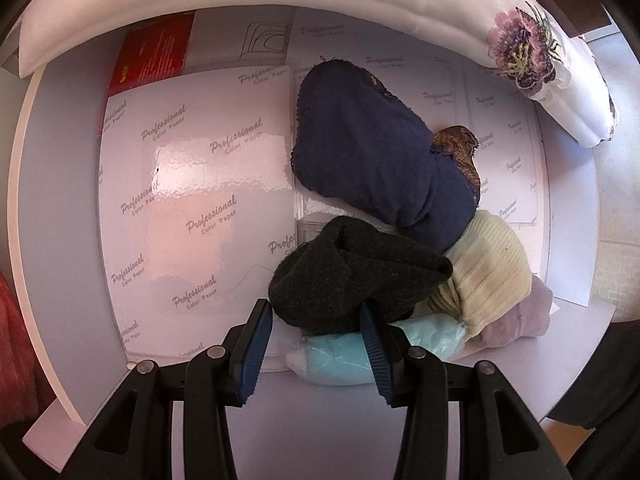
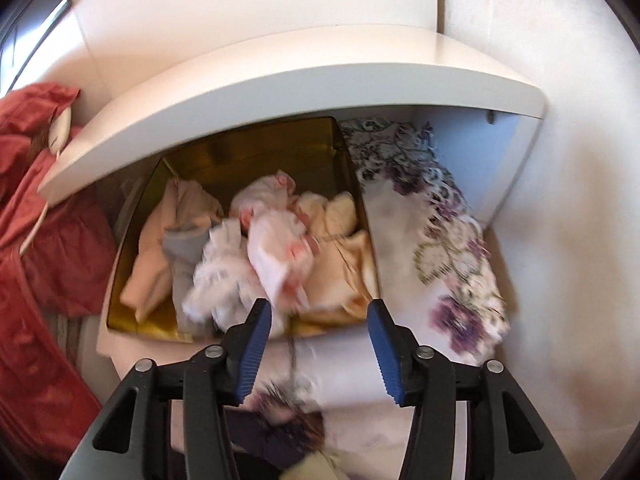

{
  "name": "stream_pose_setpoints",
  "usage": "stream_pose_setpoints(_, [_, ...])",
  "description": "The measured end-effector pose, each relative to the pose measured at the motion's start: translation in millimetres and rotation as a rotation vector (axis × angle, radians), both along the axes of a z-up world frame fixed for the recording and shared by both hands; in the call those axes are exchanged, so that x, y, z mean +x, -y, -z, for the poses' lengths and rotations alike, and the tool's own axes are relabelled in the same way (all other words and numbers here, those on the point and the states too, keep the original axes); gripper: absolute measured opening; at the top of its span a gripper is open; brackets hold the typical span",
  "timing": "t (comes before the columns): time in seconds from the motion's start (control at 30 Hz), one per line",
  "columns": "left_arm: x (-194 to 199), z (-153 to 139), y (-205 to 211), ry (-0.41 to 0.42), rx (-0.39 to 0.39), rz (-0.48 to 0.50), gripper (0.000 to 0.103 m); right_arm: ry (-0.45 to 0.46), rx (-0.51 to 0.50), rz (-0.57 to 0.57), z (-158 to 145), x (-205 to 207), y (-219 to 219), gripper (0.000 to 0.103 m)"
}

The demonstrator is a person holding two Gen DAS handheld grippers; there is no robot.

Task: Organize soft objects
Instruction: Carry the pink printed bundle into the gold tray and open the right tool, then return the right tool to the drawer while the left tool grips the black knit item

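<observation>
In the left wrist view my left gripper [image 1: 316, 320] is open, its jaws on either side of the near edge of a black knitted piece [image 1: 352, 276]. That piece lies on a shelf lined with glossy printed paper [image 1: 192, 184]. Beside it lie a navy knitted piece [image 1: 372, 148], a cream ribbed piece [image 1: 488, 272], a lilac piece [image 1: 520, 316] and a light blue bagged piece [image 1: 344, 356]. In the right wrist view my right gripper [image 2: 318, 312] is open and empty above a golden box [image 2: 256, 152] holding several pale soft garments [image 2: 276, 248].
A white cloth with a purple embroidered flower [image 1: 520, 48] hangs over the shelf above in the left view. In the right view a flowered white cloth [image 2: 440, 248] lies right of the box, red fabric [image 2: 36, 208] hangs at the left, and a white shelf board [image 2: 280, 84] overhangs the box.
</observation>
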State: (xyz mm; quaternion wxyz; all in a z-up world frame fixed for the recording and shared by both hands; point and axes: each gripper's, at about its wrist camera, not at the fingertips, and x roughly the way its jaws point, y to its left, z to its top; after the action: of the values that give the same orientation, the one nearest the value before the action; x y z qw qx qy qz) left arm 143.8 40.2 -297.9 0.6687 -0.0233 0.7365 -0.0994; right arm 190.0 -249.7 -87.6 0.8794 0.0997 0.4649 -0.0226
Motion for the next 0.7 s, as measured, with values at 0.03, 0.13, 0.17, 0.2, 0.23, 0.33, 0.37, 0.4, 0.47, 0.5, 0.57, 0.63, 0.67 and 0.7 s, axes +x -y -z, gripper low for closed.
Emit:
stream_pose_setpoints(0.03, [0, 0, -1, -0.001, -0.002, -0.003, 0.047, -0.009, -0.008, 0.0, 1, -10, 3, 0.055])
stream_pose_setpoints(0.13, [0, 0, -5, -0.011, -0.017, -0.022, 0.047, -0.069, -0.008, 0.036, 11, -35, 12, 0.065])
stream_pose_setpoints(0.17, [1, 0, -7, -0.014, -0.02, -0.025, 0.047, -0.11, 0.004, 0.039, 21, -43, 15, 0.067])
stream_pose_setpoints(0.2, [1, 0, -8, -0.016, -0.023, -0.029, 0.047, -0.156, 0.011, 0.042, 31, -49, 16, 0.068])
stream_pose_setpoints(0.23, [1, 0, -9, -0.016, -0.024, -0.029, 0.047, -0.217, 0.016, 0.042, 45, -55, 17, 0.068])
stream_pose_setpoints(0.33, [0, -1, -10, -0.012, -0.023, -0.022, 0.047, -0.414, 0.065, 0.043, 98, -74, 19, 0.068])
stream_pose_setpoints(0.37, [-1, -1, -10, -0.011, -0.023, -0.019, 0.047, -0.485, 0.098, 0.057, 118, -80, 21, 0.068])
stream_pose_setpoints(0.4, [-1, -1, -11, -0.013, -0.026, -0.023, 0.047, -0.544, 0.131, 0.073, 134, -85, 23, 0.068])
stream_pose_setpoints(0.47, [-1, -1, -14, -0.022, -0.039, -0.043, 0.047, -0.625, 0.174, 0.098, 156, -91, 27, 0.068])
stream_pose_setpoints(0.5, [-2, -1, -16, -0.024, -0.045, -0.053, 0.047, -0.643, 0.181, 0.099, 162, -92, 28, 0.068])
stream_pose_setpoints(0.57, [-2, 0, -19, -0.024, -0.05, -0.069, 0.047, -0.653, 0.178, 0.096, 168, -92, 29, 0.068])
stream_pose_setpoints(0.63, [-2, -1, -23, -0.021, -0.054, -0.083, 0.047, -0.665, 0.196, 0.094, 174, -93, 28, 0.068])
stream_pose_setpoints(0.67, [0, 0, -26, -0.022, -0.057, -0.088, 0.047, -0.665, 0.206, 0.094, 176, -92, 28, 0.07])
stream_pose_setpoints(0.7, [0, 1, -27, -0.024, -0.057, -0.092, 0.047, -0.667, 0.207, 0.092, 178, -92, 28, 0.07])
